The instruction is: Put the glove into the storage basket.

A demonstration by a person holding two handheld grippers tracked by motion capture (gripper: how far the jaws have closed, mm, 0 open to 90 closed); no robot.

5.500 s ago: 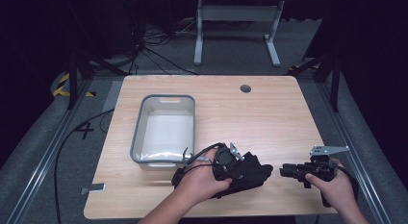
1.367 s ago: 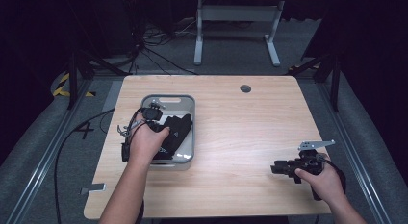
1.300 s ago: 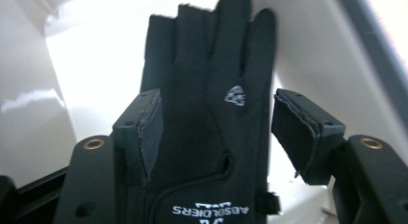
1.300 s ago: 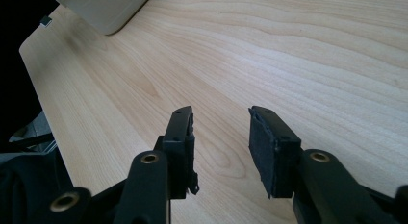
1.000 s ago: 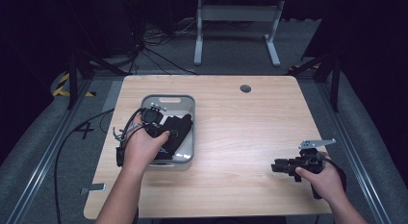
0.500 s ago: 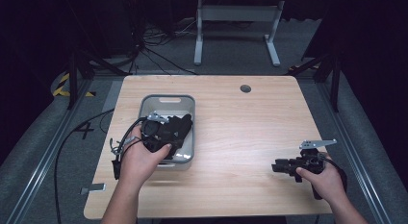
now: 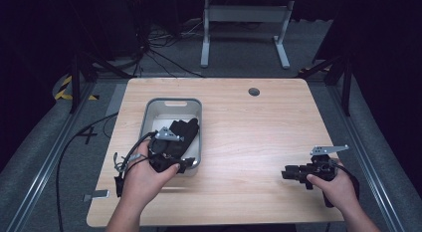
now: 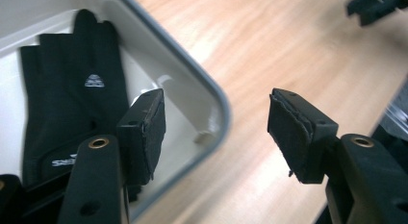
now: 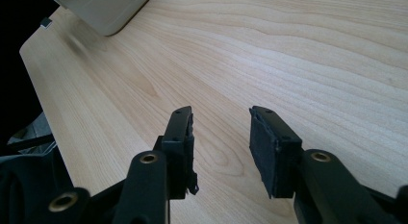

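A black glove (image 7: 182, 134) (image 8: 72, 96) with a small white logo lies flat inside the grey bin (image 7: 148, 111) (image 8: 202, 92) on the left half of the table. My left gripper (image 7: 174, 165) (image 8: 216, 132) hovers over the bin's near right corner, open, with nothing between its jaws; the glove lies just beyond its left jaw. My right gripper (image 7: 292, 174) (image 9: 220, 144) is low over the bare wood near the table's front right, open and empty, pointing left toward the bin (image 9: 103, 7).
The wooden table (image 7: 259, 132) has a round cable hole (image 7: 254, 91) at the back. A cable (image 7: 124, 160) trails from the left gripper over the table's left edge. A metal frame (image 7: 244, 28) stands on the floor behind the table.
The left gripper carried the black glove from the table's front middle into the bin, let it go, and has drawn back toward the bin's near edge. The right gripper has barely moved.
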